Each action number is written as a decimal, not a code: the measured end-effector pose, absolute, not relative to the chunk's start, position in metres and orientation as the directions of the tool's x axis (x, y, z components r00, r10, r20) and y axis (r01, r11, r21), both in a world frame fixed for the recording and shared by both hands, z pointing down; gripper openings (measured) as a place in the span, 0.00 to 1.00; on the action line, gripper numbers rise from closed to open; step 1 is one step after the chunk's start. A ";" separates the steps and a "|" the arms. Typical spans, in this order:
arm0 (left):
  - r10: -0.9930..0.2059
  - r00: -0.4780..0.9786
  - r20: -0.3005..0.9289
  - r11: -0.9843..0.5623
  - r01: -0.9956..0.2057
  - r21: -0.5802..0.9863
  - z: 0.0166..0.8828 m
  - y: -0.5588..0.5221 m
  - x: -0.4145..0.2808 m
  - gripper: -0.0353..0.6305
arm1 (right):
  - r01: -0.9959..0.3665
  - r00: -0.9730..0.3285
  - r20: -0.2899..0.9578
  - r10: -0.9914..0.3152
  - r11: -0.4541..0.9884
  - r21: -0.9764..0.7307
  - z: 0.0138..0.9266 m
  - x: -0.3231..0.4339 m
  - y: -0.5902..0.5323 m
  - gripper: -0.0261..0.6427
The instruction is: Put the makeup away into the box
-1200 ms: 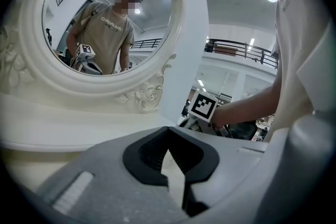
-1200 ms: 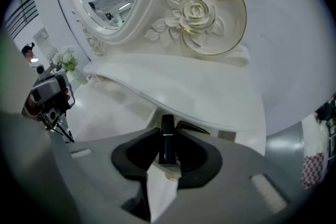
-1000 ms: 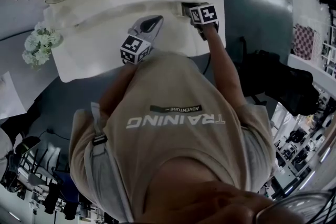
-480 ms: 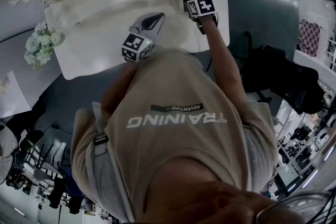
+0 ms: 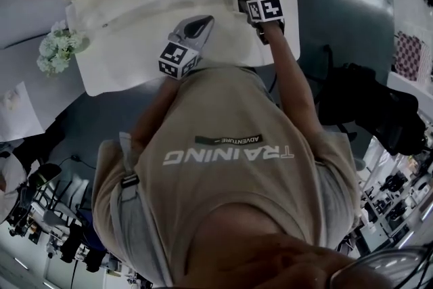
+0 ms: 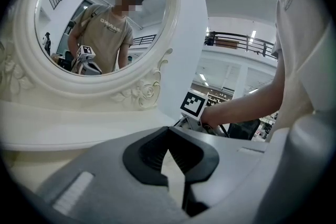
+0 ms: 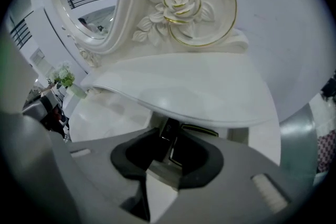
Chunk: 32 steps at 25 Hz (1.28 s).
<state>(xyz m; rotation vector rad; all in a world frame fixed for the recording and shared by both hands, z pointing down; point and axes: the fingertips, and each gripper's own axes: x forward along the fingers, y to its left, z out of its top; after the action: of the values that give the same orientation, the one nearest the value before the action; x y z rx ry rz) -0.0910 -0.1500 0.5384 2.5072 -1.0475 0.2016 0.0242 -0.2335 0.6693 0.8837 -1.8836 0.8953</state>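
Right claw (image 7: 168, 147) is at the back right of the table (image 5: 122, 57), pointing steeply down, nose tucked under the white ledge (image 7: 199, 97) below the mirror (image 6: 100, 13). The makeup (image 7: 169, 134), a slim dark piece with a shiny side, stands upright between its jaws. The jaws have just been opening. The tips sit close on either side of the piece, and a thin light line on its right reads as a gap, so I'd call the grip loose, apart rather than clamped. The box (image 7: 202, 130) is right behind the makeup, a dark edge with a yellow-green stripe, also under the ledge. I can't tell whether the makeup is already inside it or just at its rim. From the head view the box shows only as a dark patch beside the right claw's marker cube. Left claw (image 6: 169, 152) is held over the middle of the table, left of the right one and clear of it, aimed roughly level at the mirror. Its jaw tips are together with nothing between them. The mirror shows the person (image 6: 107, 34). Flowers (image 5: 57, 51) sit off the table's far left end, well away from both claws.
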 end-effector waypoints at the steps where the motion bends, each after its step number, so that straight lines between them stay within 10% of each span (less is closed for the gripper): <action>1: -0.648 0.705 0.290 -0.631 -0.709 0.313 0.537 -0.148 -0.089 0.06 | -0.834 -0.404 0.881 -0.245 0.494 -0.245 0.667 0.027 -0.232 0.21; 16: -0.627 0.684 0.373 -0.662 -0.720 0.207 0.560 -0.143 -0.013 0.06 | -0.749 -0.608 0.586 -0.536 0.633 -0.199 0.619 0.090 -0.217 0.04; 32: -0.594 0.617 0.516 -0.613 -0.763 0.206 0.640 -0.164 0.037 0.06 | -0.729 -0.656 0.533 -0.534 0.631 -0.265 0.661 0.157 -0.189 0.04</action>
<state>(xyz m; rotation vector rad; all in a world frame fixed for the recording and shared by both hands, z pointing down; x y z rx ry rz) 0.0375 -0.1639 0.6402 2.4355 -1.0789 0.5649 0.1574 -0.1892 0.6609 1.0001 -2.4484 0.6553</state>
